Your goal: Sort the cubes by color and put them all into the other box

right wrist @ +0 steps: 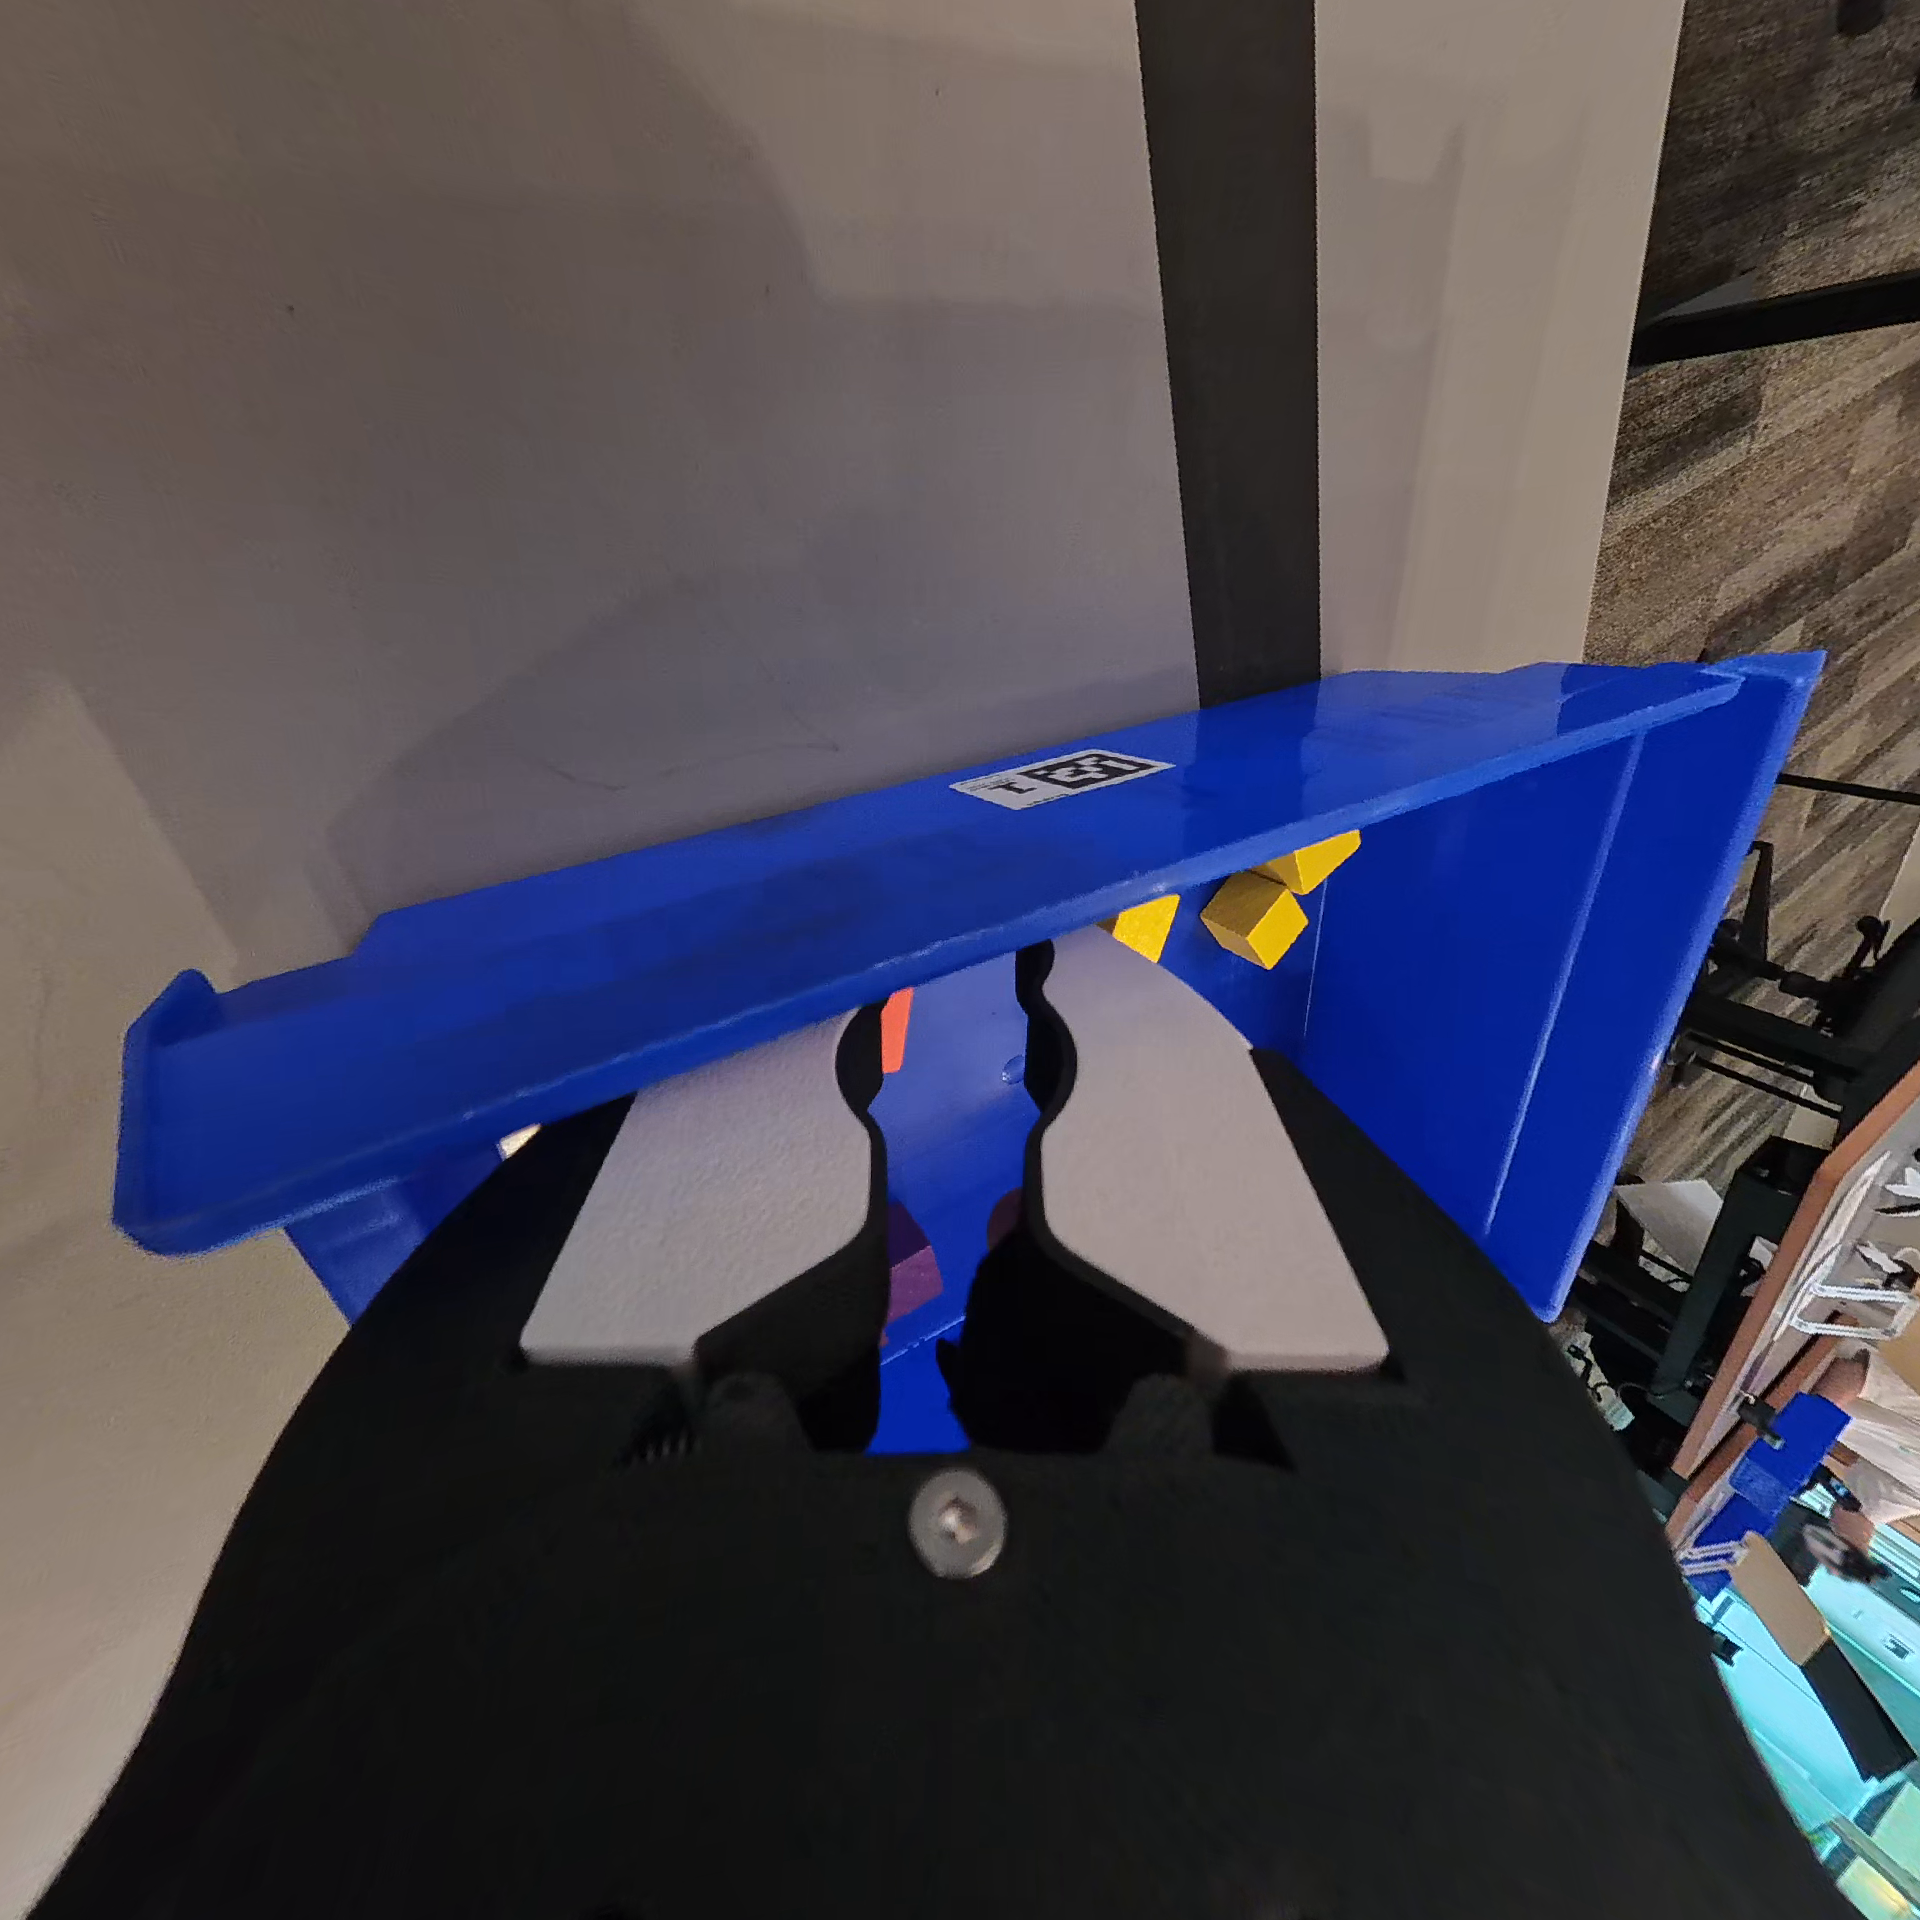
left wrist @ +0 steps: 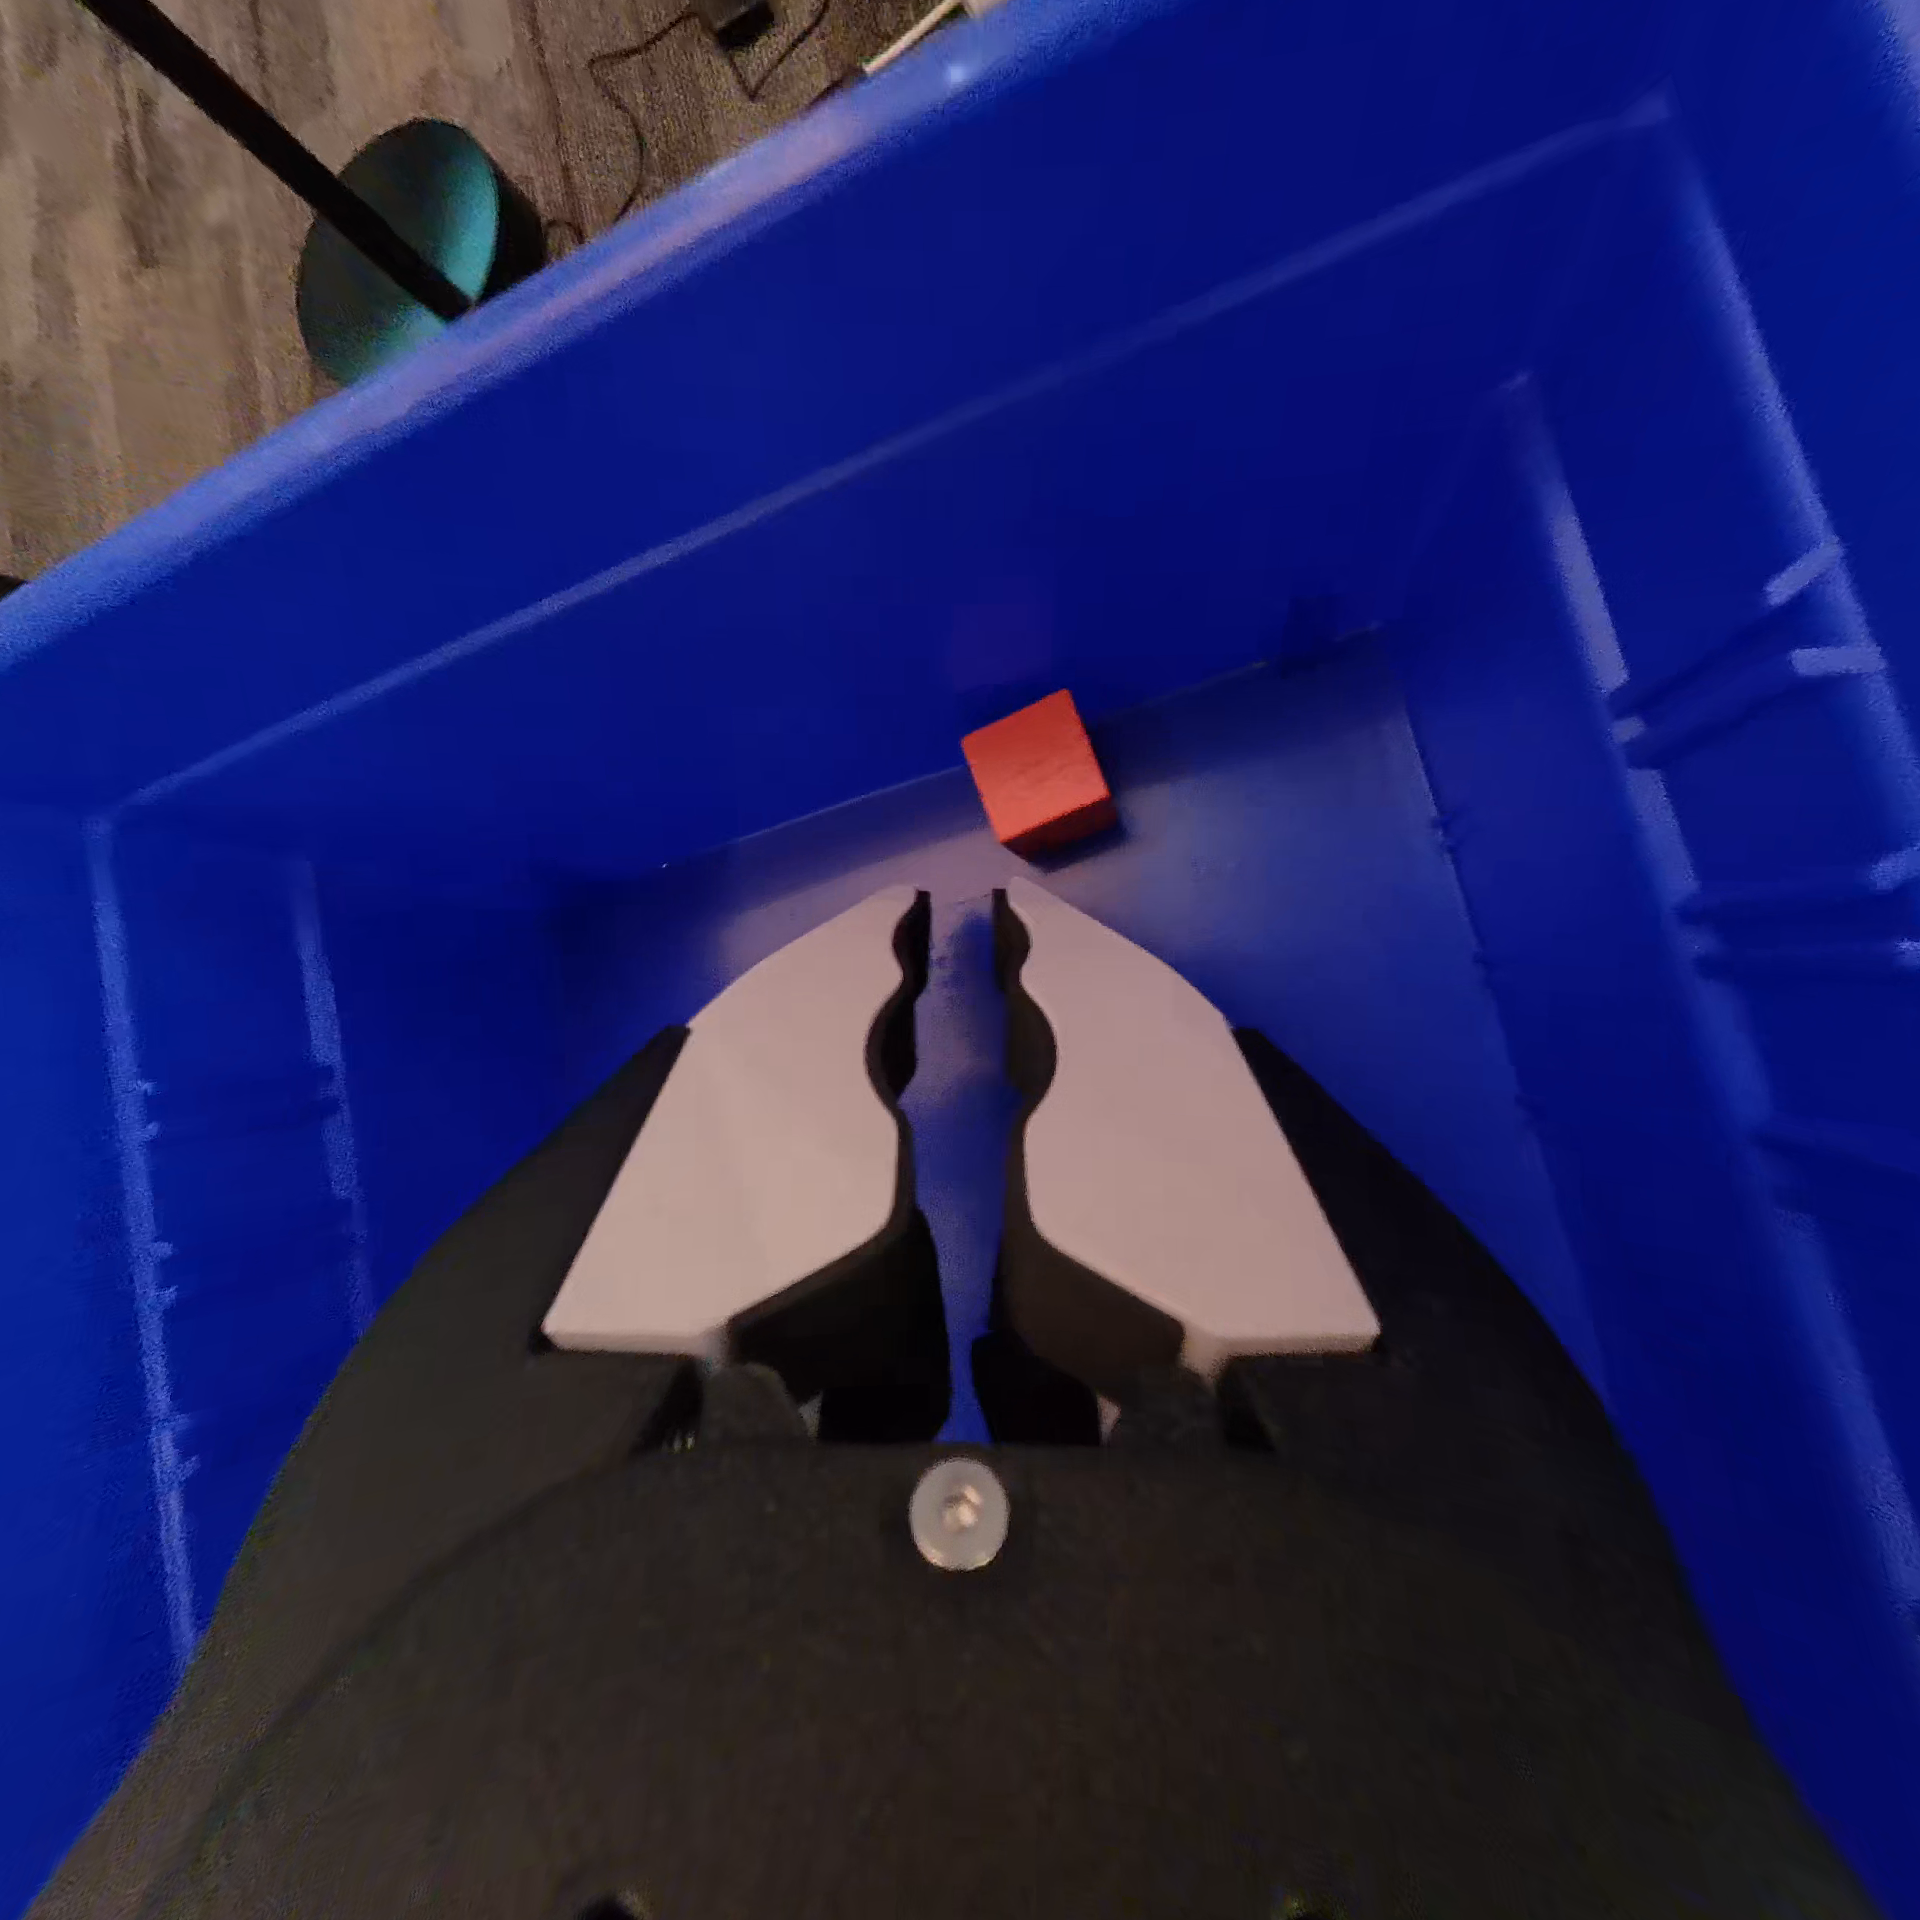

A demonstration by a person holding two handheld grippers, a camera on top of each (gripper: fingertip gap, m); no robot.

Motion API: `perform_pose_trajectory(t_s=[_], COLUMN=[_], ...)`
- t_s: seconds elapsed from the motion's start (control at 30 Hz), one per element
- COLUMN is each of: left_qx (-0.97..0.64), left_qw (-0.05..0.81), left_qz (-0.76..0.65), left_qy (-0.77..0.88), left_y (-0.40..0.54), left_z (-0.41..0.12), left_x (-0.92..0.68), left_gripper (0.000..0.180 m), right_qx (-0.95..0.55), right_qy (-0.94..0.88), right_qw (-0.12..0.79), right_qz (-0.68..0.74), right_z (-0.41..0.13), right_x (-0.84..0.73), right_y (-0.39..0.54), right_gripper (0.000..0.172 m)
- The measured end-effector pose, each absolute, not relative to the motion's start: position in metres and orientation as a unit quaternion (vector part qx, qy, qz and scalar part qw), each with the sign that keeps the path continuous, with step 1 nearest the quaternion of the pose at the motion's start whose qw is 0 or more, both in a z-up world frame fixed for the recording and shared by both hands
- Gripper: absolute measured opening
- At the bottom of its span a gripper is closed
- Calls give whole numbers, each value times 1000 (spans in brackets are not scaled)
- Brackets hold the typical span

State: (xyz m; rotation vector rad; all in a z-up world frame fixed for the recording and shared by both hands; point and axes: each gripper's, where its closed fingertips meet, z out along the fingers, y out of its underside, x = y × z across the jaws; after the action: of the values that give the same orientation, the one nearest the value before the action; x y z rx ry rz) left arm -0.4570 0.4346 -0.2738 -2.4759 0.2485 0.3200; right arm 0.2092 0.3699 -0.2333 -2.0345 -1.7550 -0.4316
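In the left wrist view my left gripper (left wrist: 961,899) is deep inside a blue box (left wrist: 727,582). Its fingers stand a narrow gap apart with nothing between them. A red cube (left wrist: 1037,769) lies on the box floor just ahead, against the far wall. In the right wrist view my right gripper (right wrist: 961,966) reaches into another blue box, whose rim (right wrist: 727,935) hides its fingertips. An orange sliver (right wrist: 896,1029) shows beside the left finger's inner edge. Three yellow cubes (right wrist: 1252,920) lie near the box's far right corner. A purple cube (right wrist: 909,1262) shows low between the fingers.
A teal stool (left wrist: 416,239) and a black pole (left wrist: 260,156) stand on the floor beyond the left box. A white sticker (right wrist: 1060,777) sits on the right box's rim. A pale surface (right wrist: 520,416) and a dark post (right wrist: 1226,364) lie behind it. Cluttered shelves (right wrist: 1818,1299) stand at the right.
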Motion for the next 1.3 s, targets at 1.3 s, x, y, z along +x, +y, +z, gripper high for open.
perform_pose_trajectory(t_s=[1.3], left_qx=[-787], left_qw=[555], left_qz=[-238], left_qy=[127], left_y=[346], left_z=[-36], left_x=[-321], left_gripper=[23], right_qx=[-594], right_qy=[-603], right_qw=[512], right_qz=[-148], right_z=[-73], right_x=[128], right_y=[338], right_gripper=[27])
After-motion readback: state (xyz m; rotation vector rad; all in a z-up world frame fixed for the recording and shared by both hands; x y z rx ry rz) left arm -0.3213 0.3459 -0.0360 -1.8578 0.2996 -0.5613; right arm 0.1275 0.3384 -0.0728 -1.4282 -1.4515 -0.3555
